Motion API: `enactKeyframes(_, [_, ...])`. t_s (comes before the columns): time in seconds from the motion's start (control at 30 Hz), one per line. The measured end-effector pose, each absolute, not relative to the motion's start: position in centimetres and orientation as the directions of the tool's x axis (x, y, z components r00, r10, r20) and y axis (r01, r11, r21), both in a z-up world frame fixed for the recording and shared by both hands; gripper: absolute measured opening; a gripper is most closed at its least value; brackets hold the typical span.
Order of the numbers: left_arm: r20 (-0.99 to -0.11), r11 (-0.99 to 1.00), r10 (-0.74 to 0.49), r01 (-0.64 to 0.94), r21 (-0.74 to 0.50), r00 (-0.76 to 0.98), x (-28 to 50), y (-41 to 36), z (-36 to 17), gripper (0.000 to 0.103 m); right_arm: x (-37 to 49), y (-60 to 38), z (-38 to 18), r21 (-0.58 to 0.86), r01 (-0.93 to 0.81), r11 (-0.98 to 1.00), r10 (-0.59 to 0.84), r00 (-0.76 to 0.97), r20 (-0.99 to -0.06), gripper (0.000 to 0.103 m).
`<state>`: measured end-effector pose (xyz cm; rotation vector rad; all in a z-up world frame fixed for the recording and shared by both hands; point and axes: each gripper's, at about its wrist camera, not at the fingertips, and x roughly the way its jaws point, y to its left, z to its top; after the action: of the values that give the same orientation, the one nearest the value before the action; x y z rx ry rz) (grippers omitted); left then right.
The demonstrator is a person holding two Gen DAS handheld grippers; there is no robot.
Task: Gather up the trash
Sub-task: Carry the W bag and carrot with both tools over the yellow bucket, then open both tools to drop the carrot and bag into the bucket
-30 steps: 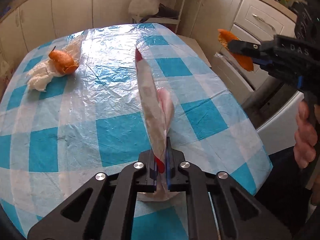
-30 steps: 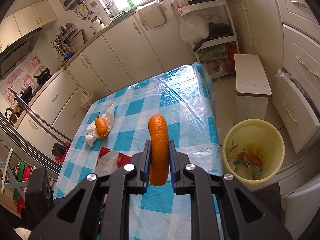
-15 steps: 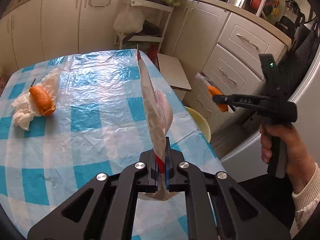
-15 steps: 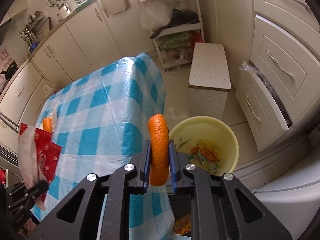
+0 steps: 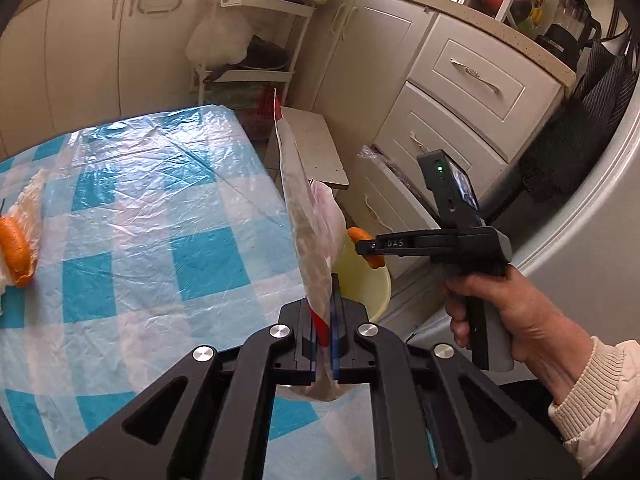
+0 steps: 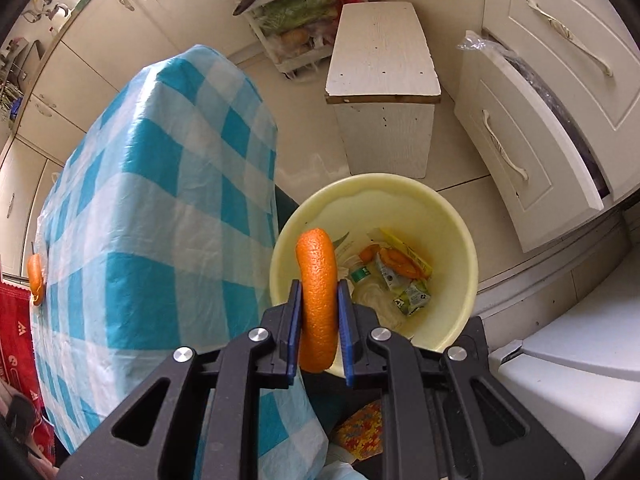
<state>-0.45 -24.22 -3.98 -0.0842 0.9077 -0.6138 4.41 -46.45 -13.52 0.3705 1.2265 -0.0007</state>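
My right gripper (image 6: 319,300) is shut on a curved piece of orange peel (image 6: 318,276) and points down over the near rim of a yellow bin (image 6: 460,236) on the floor, which holds several scraps and cartons. The left wrist view shows that same right gripper (image 5: 370,250) with the orange peel (image 5: 358,235) above the yellow bin (image 5: 378,288). My left gripper (image 5: 324,312) is shut on a flat red-and-white plastic wrapper (image 5: 308,224) that stands up edge-on over the table's corner. Another orange peel (image 5: 16,250) lies on crumpled tissue at the table's left.
The table (image 5: 152,216) has a blue-and-white checked cloth under clear plastic. A white stool (image 6: 382,68) stands beyond the bin. An open drawer (image 6: 532,128) juts out at the right. A wire rack (image 5: 248,60) with bags stands by the cupboards. A person's hand (image 5: 508,320) grips the right tool.
The right gripper swung from above the table down over the yellow bin, still clamping the peel. The left gripper carried the wrapper toward the table's right edge and the bin.
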Motion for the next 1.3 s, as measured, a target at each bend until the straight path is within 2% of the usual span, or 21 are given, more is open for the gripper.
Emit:
enactKeyframes(0.23, [-0.722,0.808,-0.551,0.483,-0.337,0.418,1.1,-27.7,-4.9,0.005,5.5,-48.6,-15.1,0.329,0.255,0.909,0.24,0.326,-0.914,0.019])
enactKeyframes(0.27, [-0.724,0.806,-0.554,0.483,-0.343,0.411,1.4,-28.1,-5.2,0.005,5.5,-49.1,-15.3,0.333,0.273,0.903,0.239,0.326,-0.915,0.021])
enactKeyframes(0.33, [-0.727,0.803,-0.558,0.482,-0.351,0.4,1.9,-28.9,-5.6,0.005,5.4,-50.3,-15.5,0.347,0.32,0.882,0.236,0.337,-0.911,0.033])
enactKeyframes(0.43, [-0.731,0.796,-0.567,0.482,-0.366,0.38,2.5,-30.0,-6.4,0.005,5.0,-52.1,-15.3,0.409,0.383,0.828,0.262,0.381,-0.887,0.034])
enactKeyframes(0.57, [-0.741,0.787,-0.574,0.485,-0.382,0.348,3.5,-32.3,-7.6,0.005,4.1,-54.2,-12.6,0.471,0.427,0.772,0.221,0.515,-0.828,0.042])
enactKeyframes(0.63, [-0.751,0.785,-0.572,0.487,-0.383,0.331,4.1,-33.7,-8.3,0.005,3.5,-54.9,-11.2,0.498,0.43,0.753,0.191,0.582,-0.79,0.049])
enactKeyframes(0.77, [-0.778,0.786,-0.556,0.487,-0.379,0.293,5.5,-36.1,-9.6,0.005,2.7,-55.5,-8.4,0.525,0.403,0.75,0.135,0.684,-0.717,0.051])
enactKeyframes(0.9, [-0.813,0.798,-0.528,0.471,-0.375,0.247,7.1,-38.2,-11.2,0.005,2.4,-55.5,-7.3,0.514,0.39,0.764,0.099,0.717,-0.69,0.052])
enactKeyframes(1.0, [-0.83,0.807,-0.514,0.449,-0.383,0.217,8.1,-39.0,-12.1,0.012,2.7,-55.6,-7.0,0.509,0.386,0.769,0.094,0.72,-0.687,0.052])
enactKeyframes(1.13, [-0.82,0.821,-0.51,0.432,-0.374,0.26,8.4,-38.5,-11.7,0.036,2.7,-55.9,-6.6,0.507,0.372,0.778,0.094,0.728,-0.679,0.052])
enactKeyframes(1.3, [-0.805,0.843,-0.479,0.437,-0.313,0.349,7.0,-37.5,-10.8,0.053,2.8,-55.0,-6.0,0.467,0.348,0.813,0.079,0.729,-0.68,0.053])
